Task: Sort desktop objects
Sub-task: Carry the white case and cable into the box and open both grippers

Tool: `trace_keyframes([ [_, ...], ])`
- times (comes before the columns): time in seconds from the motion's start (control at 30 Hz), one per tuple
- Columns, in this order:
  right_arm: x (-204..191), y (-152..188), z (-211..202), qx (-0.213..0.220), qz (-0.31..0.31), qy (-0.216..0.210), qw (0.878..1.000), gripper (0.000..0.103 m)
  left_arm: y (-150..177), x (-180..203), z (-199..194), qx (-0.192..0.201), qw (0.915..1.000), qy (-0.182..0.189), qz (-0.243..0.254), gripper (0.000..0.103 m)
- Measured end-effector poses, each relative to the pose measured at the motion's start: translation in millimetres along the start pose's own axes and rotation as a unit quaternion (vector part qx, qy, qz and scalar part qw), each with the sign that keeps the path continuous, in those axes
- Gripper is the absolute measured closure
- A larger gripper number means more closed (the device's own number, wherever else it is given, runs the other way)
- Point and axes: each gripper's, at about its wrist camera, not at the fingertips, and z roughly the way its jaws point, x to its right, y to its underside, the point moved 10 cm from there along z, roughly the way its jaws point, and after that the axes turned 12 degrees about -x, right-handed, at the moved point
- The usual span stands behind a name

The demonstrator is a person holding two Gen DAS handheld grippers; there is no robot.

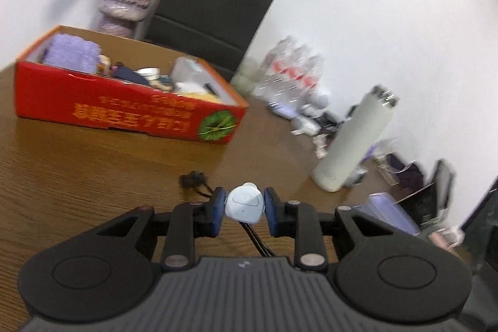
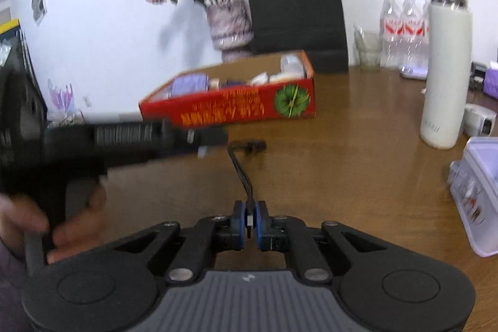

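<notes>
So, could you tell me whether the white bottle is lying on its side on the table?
No, the white bottle stands upright on the wooden table, right of the red box.

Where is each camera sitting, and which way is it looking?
Left wrist: sits on the left gripper, facing the red cardboard box on the brown wooden table; its fingers pinch a pale blue charger plug.
Right wrist: sits on the right gripper, pinching a black cable; a hand shows.
Both share the box and tall white bottle.
</notes>
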Motion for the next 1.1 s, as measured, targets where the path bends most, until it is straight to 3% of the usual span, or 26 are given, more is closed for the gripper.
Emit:
trace_keyframes([
  [0.13,-1.9,17.8,21.2,-0.029,-0.016,0.025,0.999,0.097,7.5,-14.5,-5.8,-0.01,0.9967,-0.076,0.025,0.076],
  [0.27,-3.8,18.1,27.4,-0.034,-0.026,0.031,0.999,0.089,14.9,-32.9,-22.7,-0.004,0.9955,-0.093,0.017,0.076],
  [0.4,-10.6,-2.9,40.6,-0.023,-0.043,0.028,0.998,0.064,21.6,-46.7,-34.2,-0.004,0.9937,-0.112,0.006,0.076],
  [0.53,-27.2,-25.5,78.8,-0.038,-0.079,0.034,0.996,0.062,25.6,-61.0,-43.4,-0.006,0.9906,-0.137,-0.004,0.076],
  [0.57,-31.5,-29.2,84.3,-0.034,-0.094,0.048,0.994,0.063,26.8,-64.7,-46.9,-0.006,0.99,-0.141,-0.005,0.076],
  [0.67,-45.4,-30.7,87.5,-0.042,-0.109,0.025,0.993,0.096,31.9,-75.8,-52.2,-0.011,0.9888,-0.148,-0.015,0.076],
  [0.83,-49.4,-35.0,74.9,-0.028,-0.088,0.011,0.996,0.101,34.7,-82.1,-50.7,-0.017,0.9868,-0.16,-0.019,0.076],
  [1.1,-38.4,-98.0,3.9,0.087,-0.029,-0.023,0.995,0.102,-12.7,-64.1,-77.3,0.048,0.9841,-0.17,0.023,0.076],
])
